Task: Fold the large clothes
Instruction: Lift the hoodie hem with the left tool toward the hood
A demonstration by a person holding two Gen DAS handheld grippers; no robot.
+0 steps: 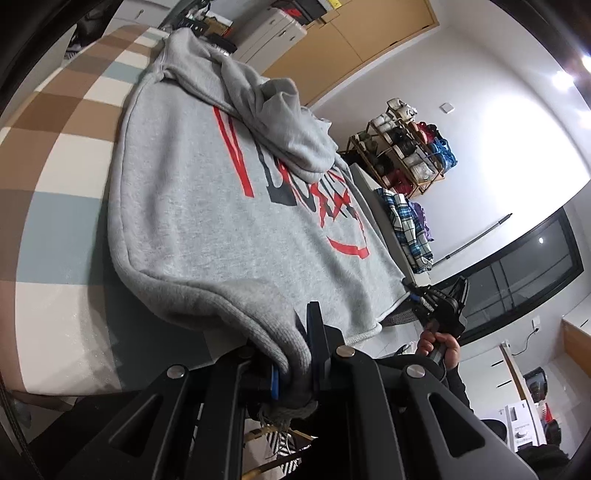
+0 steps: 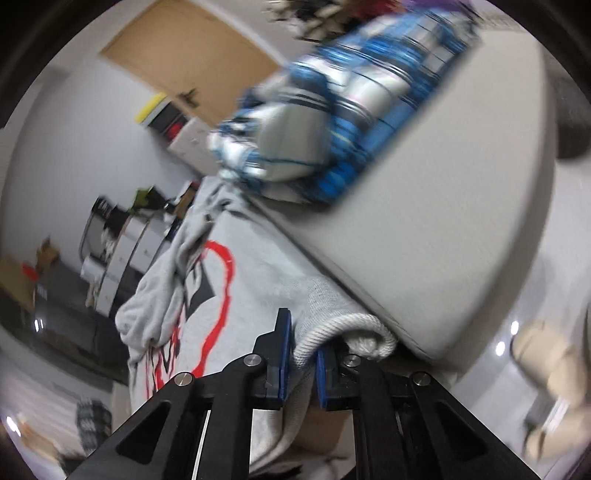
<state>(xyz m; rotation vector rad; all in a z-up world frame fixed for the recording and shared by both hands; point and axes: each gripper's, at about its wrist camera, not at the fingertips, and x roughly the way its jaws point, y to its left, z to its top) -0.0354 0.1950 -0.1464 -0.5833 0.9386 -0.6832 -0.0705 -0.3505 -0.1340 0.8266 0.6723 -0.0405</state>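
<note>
A grey hoodie with a red and black print lies flat on a checked brown, white and blue cover, its hood bunched on top at the far end. My left gripper is shut on the ribbed hem at the near corner. In the left wrist view a hand holds my right gripper at the other hem corner. The right wrist view is blurred; there my right gripper is shut on the ribbed hem of the hoodie, with cloth bunched between the blue pads.
A grey table beside the hoodie carries a blue plaid garment. A wooden rack of shoes and bags stands by the wall. White drawers and a wooden cabinet stand beyond the cover's far end.
</note>
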